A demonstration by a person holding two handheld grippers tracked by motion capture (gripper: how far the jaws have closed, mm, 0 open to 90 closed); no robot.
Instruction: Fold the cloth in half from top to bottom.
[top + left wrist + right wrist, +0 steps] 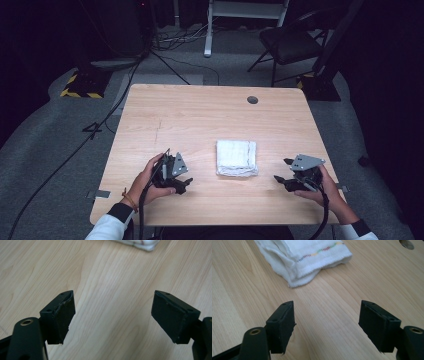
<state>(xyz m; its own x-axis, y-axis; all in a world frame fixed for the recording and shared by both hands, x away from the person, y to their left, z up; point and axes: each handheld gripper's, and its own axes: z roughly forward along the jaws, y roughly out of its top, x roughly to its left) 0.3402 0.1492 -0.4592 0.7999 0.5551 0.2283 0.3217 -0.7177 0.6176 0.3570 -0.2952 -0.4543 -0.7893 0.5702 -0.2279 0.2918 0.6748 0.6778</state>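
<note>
Pale wooden counter (165,115) carries a folded white towel (237,157); left hand-held gripper (181,184) and right hand-held gripper (283,172) flank it, released. Recommend keeping clear without snagging edges.

Evenly and brightly lit over the table (210,115) from above, with only faint soft shadows beside the folded white cloth (237,157) and no glare on the wood; dark and murky all around, floor and far chair (290,42) sunk in gloom. Soft and slightly grainy in the high view. Sharper up close in both gripper views, though blurred at the cloth's edge (140,243) at the top of the left one.
</note>
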